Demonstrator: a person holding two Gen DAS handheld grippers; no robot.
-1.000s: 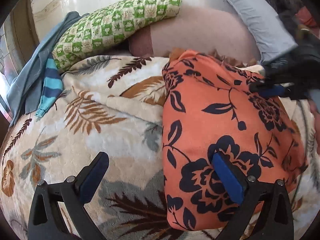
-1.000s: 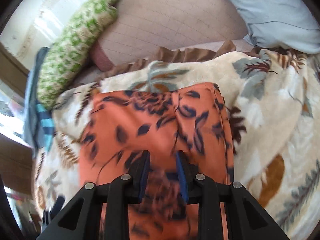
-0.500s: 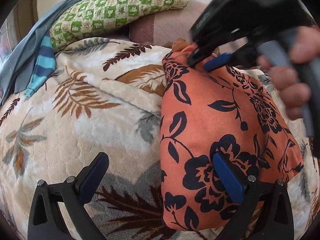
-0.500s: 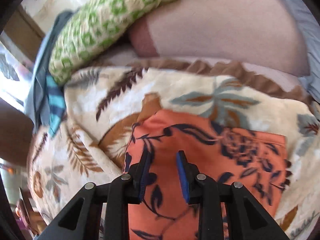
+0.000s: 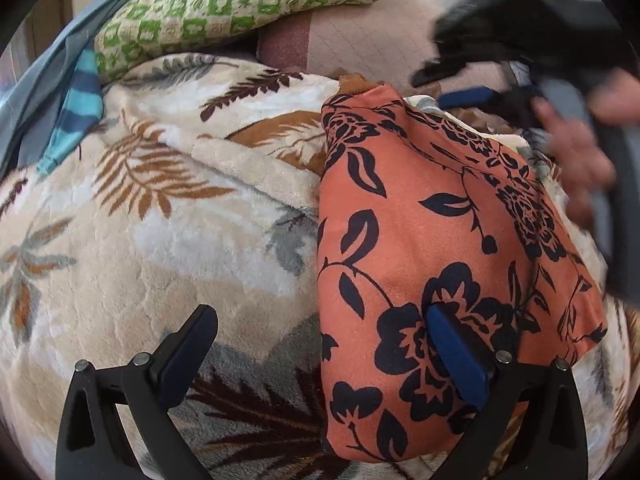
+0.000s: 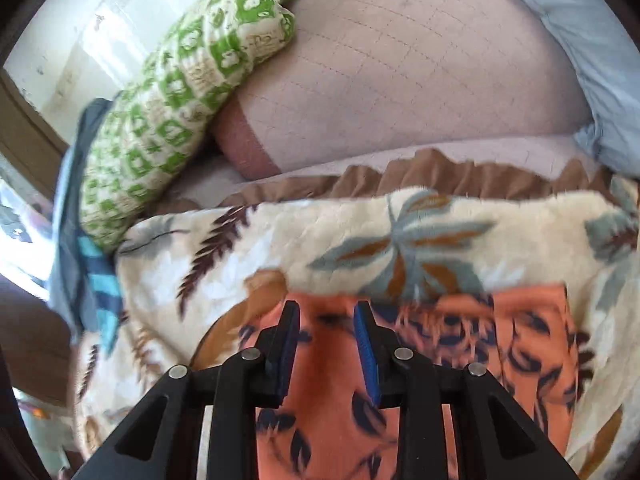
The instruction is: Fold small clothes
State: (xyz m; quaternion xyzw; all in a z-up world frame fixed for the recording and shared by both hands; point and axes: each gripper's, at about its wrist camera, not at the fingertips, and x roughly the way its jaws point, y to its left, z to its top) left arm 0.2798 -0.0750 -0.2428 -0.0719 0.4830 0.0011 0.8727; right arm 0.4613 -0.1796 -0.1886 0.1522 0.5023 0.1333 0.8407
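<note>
An orange garment with a black flower print (image 5: 420,208) lies folded into a long strip on a plush leaf-patterned blanket (image 5: 180,240). My left gripper (image 5: 320,312) hangs open and wide over the garment's near left edge, its right finger above the cloth and its left finger above the blanket. My right gripper (image 6: 326,307) hovers over the garment's (image 6: 532,344) far edge. Its jaws stand a narrow gap apart with nothing between them. In the left wrist view the right gripper (image 5: 430,88) is blurred, held by a hand (image 5: 576,160) beyond the garment's far end.
A green checked pillow (image 5: 240,4) and a pink quilted pillow (image 6: 400,80) lie past the blanket (image 6: 320,232). A grey-blue pillow (image 6: 580,40) is at the far right. A blue striped cloth (image 5: 76,108) on grey fabric lies at the left edge.
My right gripper has travelled along the garment to its far edge, and its jaws stay narrowly apart. The left gripper has rolled slightly in place. The garment has not moved.
</note>
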